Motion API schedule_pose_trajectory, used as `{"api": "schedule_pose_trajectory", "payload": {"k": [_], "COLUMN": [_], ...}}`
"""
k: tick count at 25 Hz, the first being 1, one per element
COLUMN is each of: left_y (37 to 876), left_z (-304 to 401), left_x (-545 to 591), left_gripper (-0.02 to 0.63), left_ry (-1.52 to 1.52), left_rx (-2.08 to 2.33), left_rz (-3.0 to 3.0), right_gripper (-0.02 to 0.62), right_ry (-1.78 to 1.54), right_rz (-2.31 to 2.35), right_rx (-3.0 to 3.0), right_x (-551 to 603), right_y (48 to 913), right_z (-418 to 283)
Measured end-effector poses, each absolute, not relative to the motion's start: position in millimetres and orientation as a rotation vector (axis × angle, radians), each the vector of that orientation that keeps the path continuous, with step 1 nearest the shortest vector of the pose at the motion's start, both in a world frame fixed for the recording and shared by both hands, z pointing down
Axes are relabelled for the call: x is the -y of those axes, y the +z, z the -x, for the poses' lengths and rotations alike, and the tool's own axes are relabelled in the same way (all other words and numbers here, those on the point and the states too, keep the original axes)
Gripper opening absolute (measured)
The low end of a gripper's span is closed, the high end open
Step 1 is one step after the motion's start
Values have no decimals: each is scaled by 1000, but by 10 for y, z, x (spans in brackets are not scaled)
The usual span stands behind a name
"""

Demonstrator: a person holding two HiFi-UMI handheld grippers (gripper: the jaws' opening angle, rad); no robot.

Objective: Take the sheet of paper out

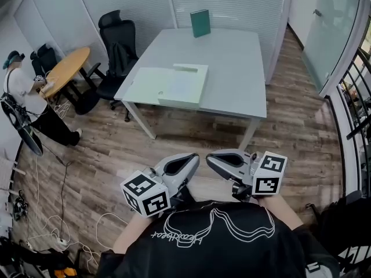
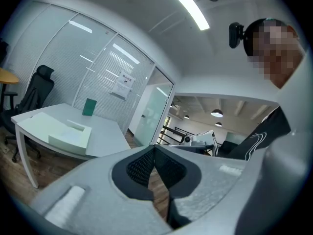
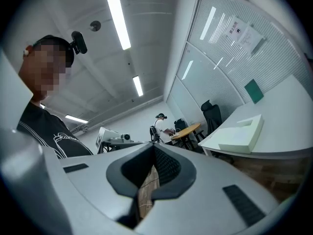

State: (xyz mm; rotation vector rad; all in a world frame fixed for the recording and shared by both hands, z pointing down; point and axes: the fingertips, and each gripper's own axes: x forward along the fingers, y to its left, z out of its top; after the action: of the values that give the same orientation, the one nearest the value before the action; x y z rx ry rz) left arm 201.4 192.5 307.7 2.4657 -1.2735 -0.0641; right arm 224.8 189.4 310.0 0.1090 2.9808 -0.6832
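A pale flat box (image 1: 184, 86) lies near the front edge of the grey table (image 1: 237, 68), with a flat pale panel (image 1: 146, 80) against its left side. I cannot make out a separate sheet of paper. The same box shows at a distance in the left gripper view (image 2: 68, 133) and the right gripper view (image 3: 240, 135). Both grippers are held close to the person's chest, well short of the table, with their tips turned toward each other. My left gripper (image 1: 196, 157) is shut with nothing in it. My right gripper (image 1: 208, 157) is also shut and holds nothing.
A green book (image 1: 200, 23) stands upright at the table's far edge. Black office chairs (image 1: 116, 45) stand left of the table. A person (image 1: 23, 94) stands by a round wooden table (image 1: 66, 68) at far left. Cables (image 1: 58, 225) lie on the wood floor, and a railing (image 1: 356, 97) runs at right.
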Motion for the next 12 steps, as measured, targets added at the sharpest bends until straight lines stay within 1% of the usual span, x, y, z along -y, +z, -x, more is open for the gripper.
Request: {"api": "schedule_pose_trajectory", "payload": {"k": [6,12], "left_y": [3140,3133], "left_z": [-1820,-1380], "left_x": [-1640,-1266], "left_gripper": [12,12], "left_ry": [-60,-57], "left_rx": [1241,1221], "left_rz": [-2475,-2480], "right_gripper": [9,9], "right_ry": [-739,-800], "right_rz": [-122,-100], "right_rx": [-2937,-2907], "right_x": [-1591,-1188], "right_y": [3117,3109], "right_z": [-2037,-1628]}}
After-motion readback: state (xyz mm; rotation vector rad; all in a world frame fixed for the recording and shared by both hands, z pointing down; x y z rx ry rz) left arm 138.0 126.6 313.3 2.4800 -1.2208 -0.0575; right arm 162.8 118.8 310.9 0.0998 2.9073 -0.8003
